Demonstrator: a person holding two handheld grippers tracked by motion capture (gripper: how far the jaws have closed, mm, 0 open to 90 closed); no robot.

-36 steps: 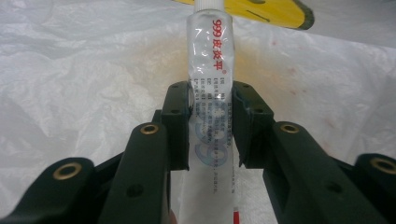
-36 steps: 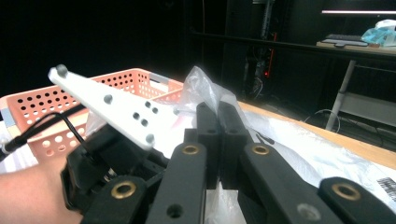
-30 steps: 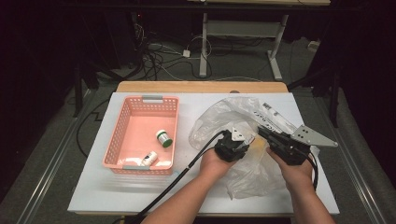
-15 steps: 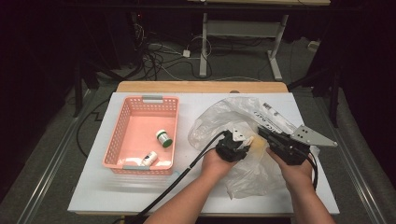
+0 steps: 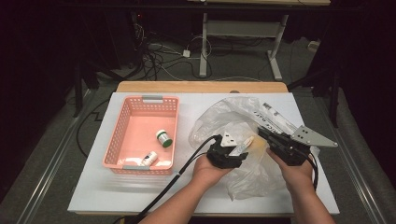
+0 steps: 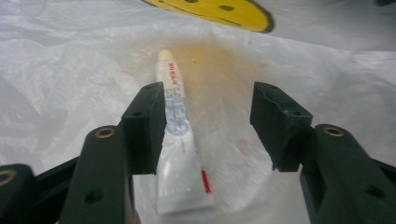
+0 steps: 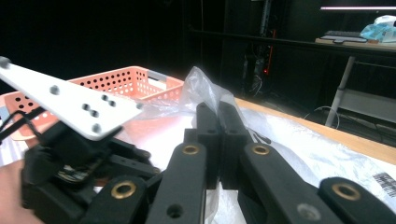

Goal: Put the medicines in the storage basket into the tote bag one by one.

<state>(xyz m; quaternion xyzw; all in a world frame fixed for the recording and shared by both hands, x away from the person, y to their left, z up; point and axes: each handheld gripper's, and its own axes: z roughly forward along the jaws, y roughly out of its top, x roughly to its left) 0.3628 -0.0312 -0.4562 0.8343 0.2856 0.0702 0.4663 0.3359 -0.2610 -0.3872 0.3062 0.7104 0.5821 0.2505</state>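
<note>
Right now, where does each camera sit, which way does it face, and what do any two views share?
High view: above the person's side, looking forward and down on the table; forearms and both hands show.
Left gripper view: on the left gripper, looking past open jaws at a tube on the plastic bag.
Right gripper view: on the right gripper, jaws pinching the bag, facing the pink basket.
Shared: bag and basket, high and right views.

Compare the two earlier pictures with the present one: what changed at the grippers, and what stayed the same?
The left gripper has just been opening its jaws; the white tube lies between them on the plastic bag, touching one jaw only. The right gripper stays shut on the bag's edge. The pink basket and its two small containers are unmoved.
</note>
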